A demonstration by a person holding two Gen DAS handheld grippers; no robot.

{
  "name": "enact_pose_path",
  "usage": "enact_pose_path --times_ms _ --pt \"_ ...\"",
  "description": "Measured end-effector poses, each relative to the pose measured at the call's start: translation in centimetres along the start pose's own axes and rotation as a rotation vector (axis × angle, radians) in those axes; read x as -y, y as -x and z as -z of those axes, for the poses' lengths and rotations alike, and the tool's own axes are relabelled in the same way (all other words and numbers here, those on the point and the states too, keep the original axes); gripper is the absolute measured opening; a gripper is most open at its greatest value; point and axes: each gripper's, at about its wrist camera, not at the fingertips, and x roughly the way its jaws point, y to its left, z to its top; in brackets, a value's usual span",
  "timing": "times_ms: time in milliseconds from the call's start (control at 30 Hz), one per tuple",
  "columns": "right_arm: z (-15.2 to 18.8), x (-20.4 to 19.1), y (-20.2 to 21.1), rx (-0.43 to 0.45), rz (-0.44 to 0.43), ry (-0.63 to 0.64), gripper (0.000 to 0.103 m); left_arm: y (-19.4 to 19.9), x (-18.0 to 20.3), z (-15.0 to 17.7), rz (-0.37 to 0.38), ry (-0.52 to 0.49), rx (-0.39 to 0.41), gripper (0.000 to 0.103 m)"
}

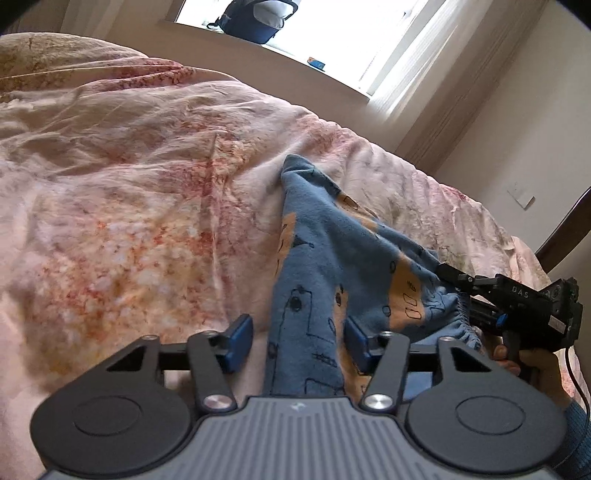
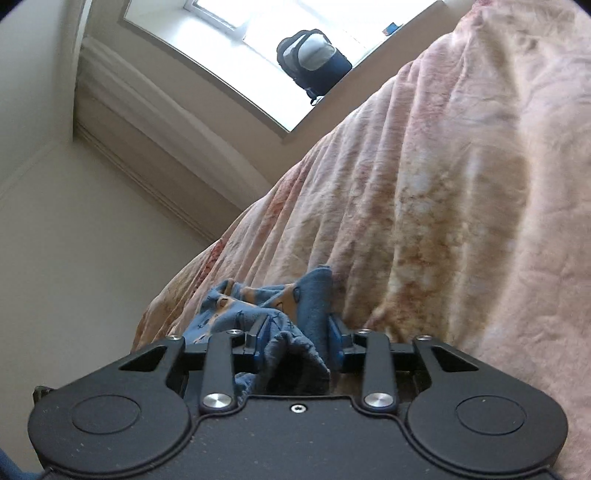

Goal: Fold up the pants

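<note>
Pants [image 1: 314, 258]: small blue knit fleece pair with tan patches and black line drawings, elastic gathered waistband, lying bunched on a rumpled pink floral cotton bed cover [image 1: 129, 206]. Left gripper [image 1: 299, 341]: blue-padded fingers apart around a raised fold, left pad clear of the cloth. Right gripper [image 2: 293, 339]: fingers clamped on the crumpled waistband. Risk, as judged: soft, slippery fleece may slide from the left gripper's loose hold, or the pinch may catch several layers and skew the fold.

pants [image 1: 314, 266] lower end hidden behind left hand-held gripper [image 1: 299, 339], backpack [image 1: 258, 14] cropped at top
</note>
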Motion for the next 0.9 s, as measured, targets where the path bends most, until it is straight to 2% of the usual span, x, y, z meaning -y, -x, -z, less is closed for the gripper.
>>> enact_pose_path --times_ms 67,233,533,900 --pt "0.2 -0.6 -0.1 -0.003 0.025 0.037 0.033 0.2 0.6 0.0 -0.006 -0.018 -0.003 0.037" --pt "1.0 -2.5 -1.1 0.007 0.120 0.154 0.029 0.4 3.0 0.0 -0.089 -0.119 -0.005 0.025" --pt "3.1 -5.4 -3.0 0.049 0.260 0.358 0.028 0.5 3.5 -0.1 -0.118 -0.118 -0.014 0.024" --pt "3.3 -5.0 -3.0 0.052 0.259 0.361 0.030 0.3 3.2 0.1 -0.116 -0.108 -0.018 0.024"
